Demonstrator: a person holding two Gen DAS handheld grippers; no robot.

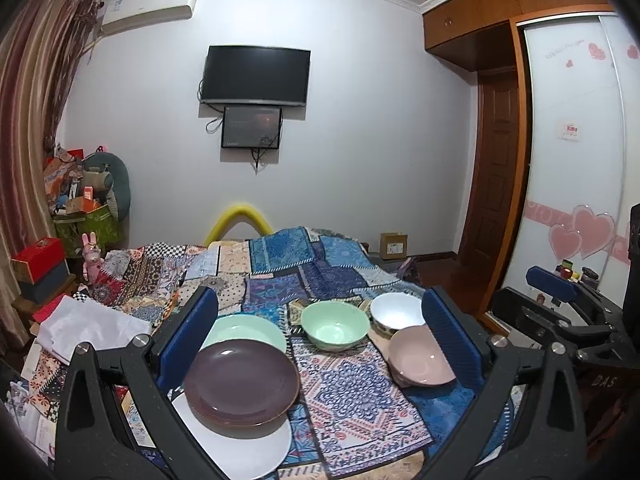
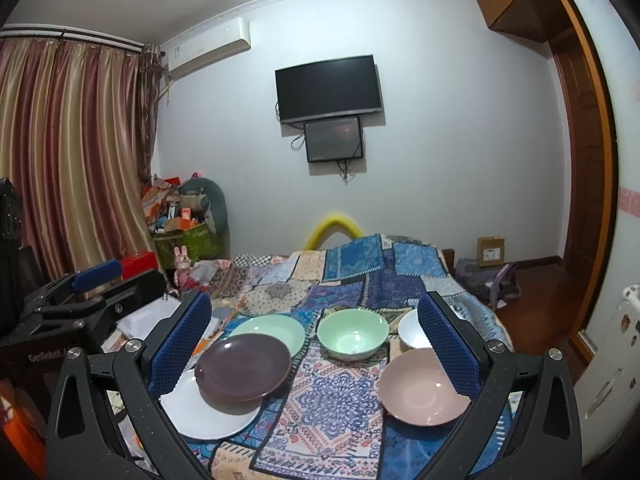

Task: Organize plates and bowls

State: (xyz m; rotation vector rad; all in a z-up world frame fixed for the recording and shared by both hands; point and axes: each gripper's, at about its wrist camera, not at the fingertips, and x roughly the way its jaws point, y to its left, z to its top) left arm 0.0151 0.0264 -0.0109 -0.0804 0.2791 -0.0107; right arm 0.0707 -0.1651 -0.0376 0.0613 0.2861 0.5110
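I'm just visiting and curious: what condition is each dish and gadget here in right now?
Purple plate: lying on the white plate, overlapping the green plate's edge.
White plate: bottom, partly covered.
Green plate: flat, empty.
Green bowl: upright, empty.
White bowl: upright, empty.
Pink bowl: upright, empty.
Left hand-held gripper: open.
Right hand-held gripper: open.

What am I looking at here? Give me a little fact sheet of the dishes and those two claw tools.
surface: patchwork cloth
plates: purple plate overlapping white plate and green plate
bowls: green bowl, white bowl, pink bowl
left gripper: fingers open, holding nothing
right gripper: fingers open, holding nothing
stacking: bowls not nested yet
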